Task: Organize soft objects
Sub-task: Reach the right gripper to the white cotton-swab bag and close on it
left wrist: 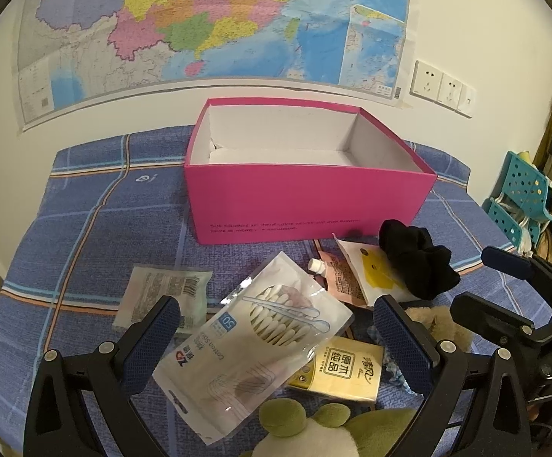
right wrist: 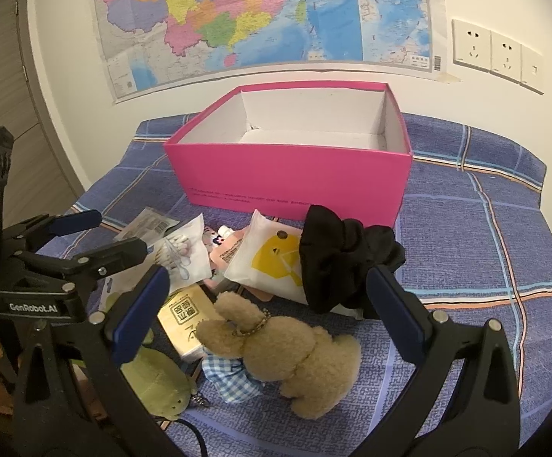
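At twelve o'clock past the pile sits the pink box (right wrist: 291, 175), so I hold both the left gripper (left wrist: 276, 323) and the right gripper (right wrist: 268, 293) wide open and empty, ready for the plush rabbit (right wrist: 279, 346).

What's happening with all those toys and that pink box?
A person holds a gripper in each hand over a pile on a blue checked cloth. The left gripper, open, hovers over a cotton swab pack. The right gripper, open, hovers over a tan plush toy and a black cloth. Nothing is gripped yet. The pink box behind looks almost empty.
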`<action>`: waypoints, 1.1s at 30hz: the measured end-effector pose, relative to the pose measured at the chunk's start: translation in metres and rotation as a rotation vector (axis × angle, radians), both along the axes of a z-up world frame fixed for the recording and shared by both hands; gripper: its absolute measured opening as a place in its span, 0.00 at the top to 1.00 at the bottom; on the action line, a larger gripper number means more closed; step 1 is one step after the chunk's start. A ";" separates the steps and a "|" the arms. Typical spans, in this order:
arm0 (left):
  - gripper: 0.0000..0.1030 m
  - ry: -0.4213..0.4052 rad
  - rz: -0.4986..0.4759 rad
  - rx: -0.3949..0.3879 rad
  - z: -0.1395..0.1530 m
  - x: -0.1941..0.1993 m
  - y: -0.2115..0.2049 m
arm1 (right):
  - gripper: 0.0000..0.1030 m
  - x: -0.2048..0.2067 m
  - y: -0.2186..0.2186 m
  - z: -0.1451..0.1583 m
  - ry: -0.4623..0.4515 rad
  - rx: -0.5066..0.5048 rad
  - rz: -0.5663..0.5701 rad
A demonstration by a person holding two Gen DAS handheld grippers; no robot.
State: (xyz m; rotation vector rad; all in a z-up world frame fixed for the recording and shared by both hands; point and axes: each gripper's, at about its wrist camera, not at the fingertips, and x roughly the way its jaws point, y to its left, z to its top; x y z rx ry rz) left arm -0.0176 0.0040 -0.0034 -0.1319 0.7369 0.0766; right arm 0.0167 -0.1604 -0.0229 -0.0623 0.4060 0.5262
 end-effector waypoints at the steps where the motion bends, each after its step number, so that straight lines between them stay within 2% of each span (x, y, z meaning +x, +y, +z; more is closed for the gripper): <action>1: 0.00 0.004 -0.001 -0.006 -0.001 0.000 0.002 | 0.00 0.002 0.001 0.000 0.014 0.002 0.022; 4: 0.00 0.021 -0.016 -0.056 -0.005 -0.004 0.013 | 0.00 0.005 0.007 0.002 0.040 0.005 0.091; 9: 0.00 0.069 0.004 -0.109 -0.022 -0.014 0.039 | 0.09 0.012 0.029 0.003 0.072 -0.055 0.201; 11: 0.00 0.098 0.006 -0.162 -0.032 -0.018 0.050 | 0.22 0.018 0.037 0.001 0.094 -0.076 0.228; 13: 0.00 0.116 0.000 -0.196 -0.038 -0.019 0.057 | 0.29 0.024 0.046 -0.002 0.122 -0.094 0.266; 17: 0.02 0.146 -0.017 -0.237 -0.049 -0.022 0.064 | 0.34 0.035 0.060 -0.005 0.155 -0.124 0.308; 21: 0.05 0.196 -0.095 -0.325 -0.062 -0.021 0.066 | 0.35 0.045 0.075 -0.006 0.179 -0.159 0.357; 24: 0.05 0.233 -0.110 -0.354 -0.068 -0.019 0.068 | 0.36 0.057 0.082 -0.008 0.208 -0.167 0.372; 26: 0.05 0.255 -0.106 -0.386 -0.071 -0.019 0.074 | 0.42 0.065 0.085 -0.008 0.236 -0.167 0.380; 32: 0.06 0.250 -0.140 -0.446 -0.075 -0.025 0.079 | 0.43 0.076 0.095 -0.012 0.270 -0.194 0.409; 33: 0.09 0.248 -0.146 -0.447 -0.075 -0.023 0.078 | 0.43 0.079 0.098 -0.014 0.272 -0.204 0.405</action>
